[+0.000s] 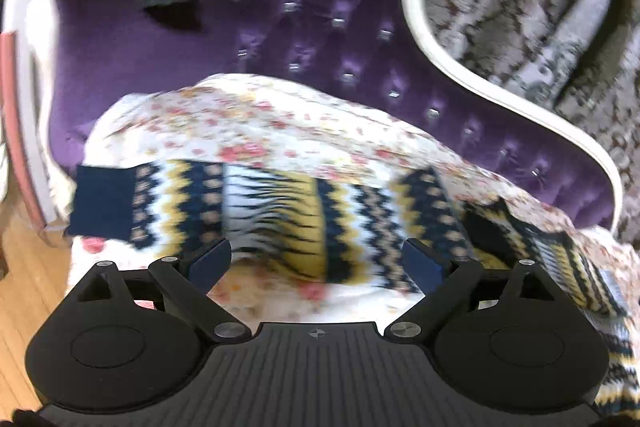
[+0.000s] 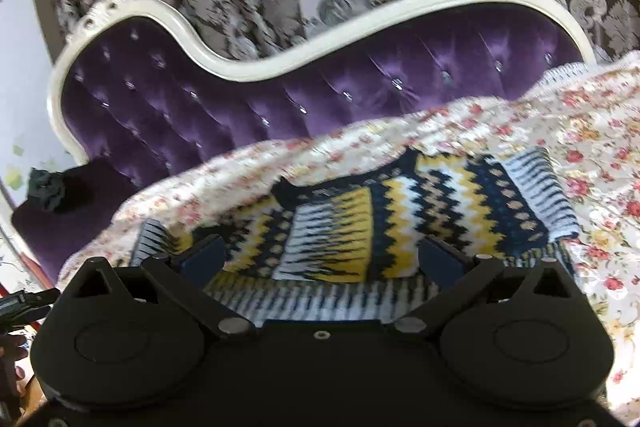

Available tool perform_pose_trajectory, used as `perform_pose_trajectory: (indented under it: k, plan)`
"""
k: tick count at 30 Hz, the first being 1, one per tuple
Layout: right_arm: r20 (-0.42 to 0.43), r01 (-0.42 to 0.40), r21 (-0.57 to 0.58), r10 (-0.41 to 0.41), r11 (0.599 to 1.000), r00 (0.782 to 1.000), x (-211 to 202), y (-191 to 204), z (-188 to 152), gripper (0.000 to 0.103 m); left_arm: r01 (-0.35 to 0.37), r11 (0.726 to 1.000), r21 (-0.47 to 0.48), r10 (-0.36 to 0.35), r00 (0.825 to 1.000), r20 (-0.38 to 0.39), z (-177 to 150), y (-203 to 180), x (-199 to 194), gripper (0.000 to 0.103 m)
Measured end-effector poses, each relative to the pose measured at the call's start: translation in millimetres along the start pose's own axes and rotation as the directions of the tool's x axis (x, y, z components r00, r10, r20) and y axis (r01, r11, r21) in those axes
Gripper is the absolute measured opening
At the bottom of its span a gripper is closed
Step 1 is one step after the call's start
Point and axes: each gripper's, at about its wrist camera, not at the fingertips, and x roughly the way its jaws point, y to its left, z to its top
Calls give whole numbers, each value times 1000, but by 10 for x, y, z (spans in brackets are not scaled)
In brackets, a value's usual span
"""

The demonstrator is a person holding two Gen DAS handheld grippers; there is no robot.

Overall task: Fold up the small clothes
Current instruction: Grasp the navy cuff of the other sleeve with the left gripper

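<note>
We see zigzag sweater (image 1: 304, 219) lying flat on flowery blanket (image 1: 256, 119), stretched side to side, just ahead of both tools. Left gripper (image 1: 316, 261) wide apart, empty. Right gripper (image 2: 320, 257) wide apart, empty, right over sweater.

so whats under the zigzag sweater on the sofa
The zigzag knit sweater lies spread on a floral cloth draped over the purple tufted sofa. The cloth shows all around the sweater; the seat cushion beneath them is covered, so it cannot be seen there.
</note>
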Motion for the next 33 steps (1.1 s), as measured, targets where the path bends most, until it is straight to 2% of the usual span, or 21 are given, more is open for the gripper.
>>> perform_pose_trajectory:
  k: [5,9,13,22,24,26,27,29,31,33]
  plan:
    - [-25,-35,-21,35,999,999,11,132,-54,103,-25,989,-147,24,1000,-10,8,470,56,93]
    - [-63,-64,2,64,998,996,66,193,-83,103,-56,975,-214,50,998,-32,6,732,150,93]
    - [-91,-74,7,74,997,993,122,249,-110,103,-68,969,-238,58,997,-50,-31,855,286,93]
    - [-130,-81,14,82,997,988,147,287,-148,103,-67,959,-275,70,998,1,-39,1025,526,92]
    - [-133,-83,13,84,996,988,150,293,-154,103,-56,948,-314,55,998,-11,-14,1084,574,84]
    - [-136,-83,13,84,996,987,156,302,-158,103,-54,936,-348,42,998,-42,16,1141,625,56]
    - [-138,-85,15,86,996,987,157,303,-162,103,-58,933,-355,42,998,-52,29,1165,637,50]
    - [-144,-86,22,88,996,986,166,304,-172,103,-53,933,-356,44,998,-33,55,1183,600,30]
    - [-153,-87,29,90,996,984,172,299,-183,103,-75,937,-342,67,997,-37,108,1166,537,21]
    - [-159,-88,38,93,995,983,174,286,-193,103,-59,942,-330,65,998,6,168,1145,408,6]
